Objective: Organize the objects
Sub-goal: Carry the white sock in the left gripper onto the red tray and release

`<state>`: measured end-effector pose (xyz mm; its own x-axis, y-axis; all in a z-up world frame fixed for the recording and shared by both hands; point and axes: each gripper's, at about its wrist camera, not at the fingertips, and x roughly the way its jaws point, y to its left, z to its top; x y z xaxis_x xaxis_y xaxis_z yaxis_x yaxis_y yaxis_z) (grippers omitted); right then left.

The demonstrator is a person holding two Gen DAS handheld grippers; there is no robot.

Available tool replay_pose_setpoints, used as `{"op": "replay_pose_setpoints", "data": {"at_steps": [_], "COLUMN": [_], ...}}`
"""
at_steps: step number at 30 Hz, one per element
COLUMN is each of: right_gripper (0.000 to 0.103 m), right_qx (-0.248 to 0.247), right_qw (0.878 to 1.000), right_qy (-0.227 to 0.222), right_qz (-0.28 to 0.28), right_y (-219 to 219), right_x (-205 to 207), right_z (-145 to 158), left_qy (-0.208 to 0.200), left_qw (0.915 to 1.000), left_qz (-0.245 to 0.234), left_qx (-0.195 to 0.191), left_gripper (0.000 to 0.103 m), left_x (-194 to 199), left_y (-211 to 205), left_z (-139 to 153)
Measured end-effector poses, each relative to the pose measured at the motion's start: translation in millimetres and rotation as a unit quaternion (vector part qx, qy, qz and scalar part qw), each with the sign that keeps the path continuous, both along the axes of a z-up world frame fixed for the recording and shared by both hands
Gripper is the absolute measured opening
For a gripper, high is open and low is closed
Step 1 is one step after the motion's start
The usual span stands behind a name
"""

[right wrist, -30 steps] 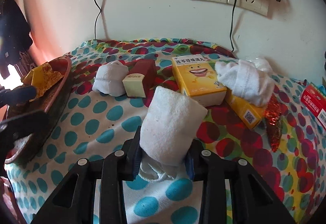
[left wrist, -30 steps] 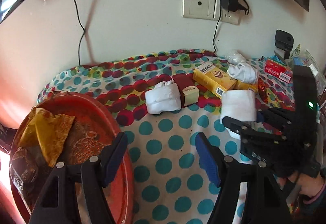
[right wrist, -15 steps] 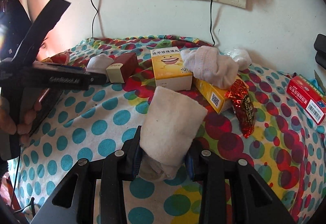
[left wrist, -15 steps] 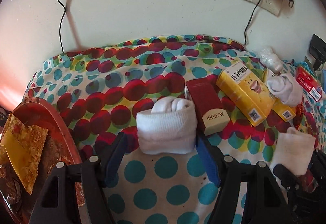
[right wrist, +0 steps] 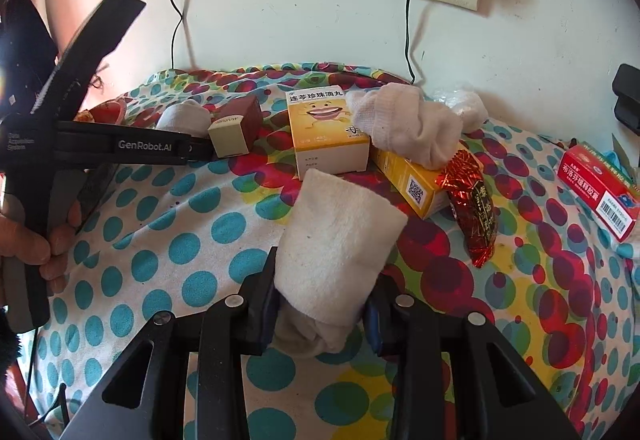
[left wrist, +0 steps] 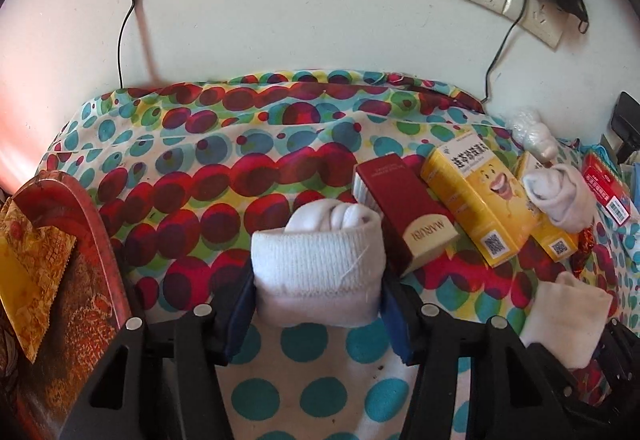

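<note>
A rolled white sock (left wrist: 320,260) lies on the spotted cloth (left wrist: 256,168) against a dark red box (left wrist: 404,212). My left gripper (left wrist: 316,292) has its blue pads on both sides of the roll, and its jaws are closing on it. In the right wrist view the roll (right wrist: 184,116) shows behind the left gripper's black body. My right gripper (right wrist: 320,300) is shut on a folded white sock (right wrist: 336,240) that stands up between its fingers, held a little above the cloth.
A red tray (left wrist: 100,232) with a yellow packet (left wrist: 28,272) sits at the left. Two yellow boxes (right wrist: 324,124), another white sock (right wrist: 404,128), a red foil packet (right wrist: 476,200) and a red-and-white box (right wrist: 600,188) lie to the right. The wall with sockets stands close behind.
My left gripper moved forward and down from beside the tray to the rolled sock, and its jaws narrowed onto it. The right gripper drew back slightly, still holding the folded sock.
</note>
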<state>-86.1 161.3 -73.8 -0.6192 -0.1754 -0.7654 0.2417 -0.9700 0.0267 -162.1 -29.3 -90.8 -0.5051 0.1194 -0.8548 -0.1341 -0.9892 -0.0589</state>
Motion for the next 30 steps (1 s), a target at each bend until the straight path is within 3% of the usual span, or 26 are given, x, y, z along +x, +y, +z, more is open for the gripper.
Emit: {"op": "replay_pose_setpoints", "data": {"at_steps": [4,16,30], "right_gripper": [0.032,0.032,0.032], "right_qx": [0.016,0.018,0.028], "right_qw": [1.000,1.000,1.000], "right_qy": [0.004,0.004,0.003], "right_qz": [0.003,-0.002,-0.003], "right_y": [-5.4,-2.7,-5.4], "right_x": [3.1,1.4,1.0], "right_z": [-1.2,-4.2,-5.5], "left_qy": [0.002,0.021,0.049], "left_qw": [0.9999,0.9995,0.9988], "left_qz": [-0.008,-0.019,-0.006], "left_qx": [0.014,-0.014,0.002], "left_gripper": [0.057,0.057,0.057], "left_x": [10.4,52.8,117.9], "left_y": [6.6,20.8,-6.6], "left_z": [6.4,20.7,55.3]}}
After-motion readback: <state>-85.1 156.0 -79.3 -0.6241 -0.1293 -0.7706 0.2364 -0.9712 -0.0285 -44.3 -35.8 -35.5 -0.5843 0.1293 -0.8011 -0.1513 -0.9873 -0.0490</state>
